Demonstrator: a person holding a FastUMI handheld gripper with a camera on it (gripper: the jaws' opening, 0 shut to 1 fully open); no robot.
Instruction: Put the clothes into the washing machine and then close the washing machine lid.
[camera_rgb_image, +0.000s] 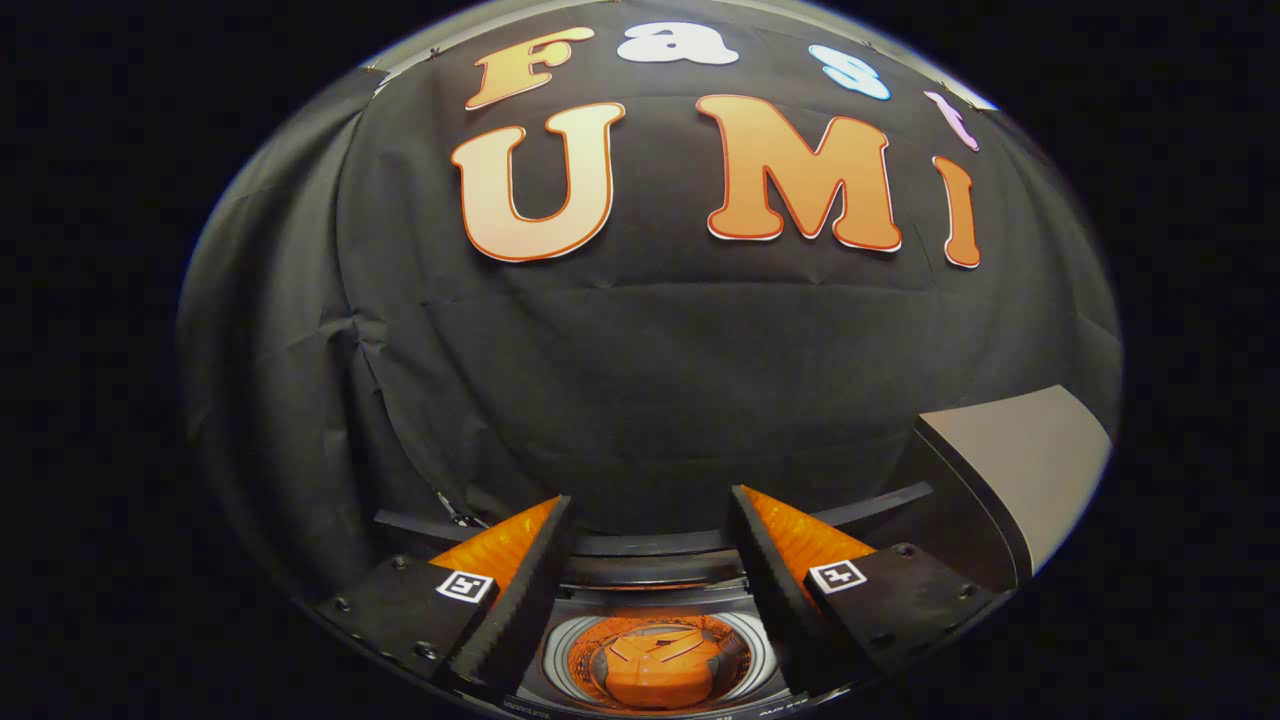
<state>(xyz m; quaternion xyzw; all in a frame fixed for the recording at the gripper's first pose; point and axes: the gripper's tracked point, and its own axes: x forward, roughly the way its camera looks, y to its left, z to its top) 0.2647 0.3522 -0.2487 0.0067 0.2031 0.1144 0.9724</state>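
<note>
My gripper (650, 512) is open, its two fingers spread wide with nothing between them. Below and between the fingers I look down into the washing machine (640, 572), whose top opening is uncovered. Inside its round drum (762, 655) lies an orange piece of clothing (655, 668), bunched at the bottom. The machine's lid (1030, 460) stands raised on the right, beyond the right finger, a pale grey panel with a dark rim.
The black cloth wall (640, 380) of the booth hangs right behind the machine. A dark bar (410, 522) of the machine's back edge runs behind the left finger.
</note>
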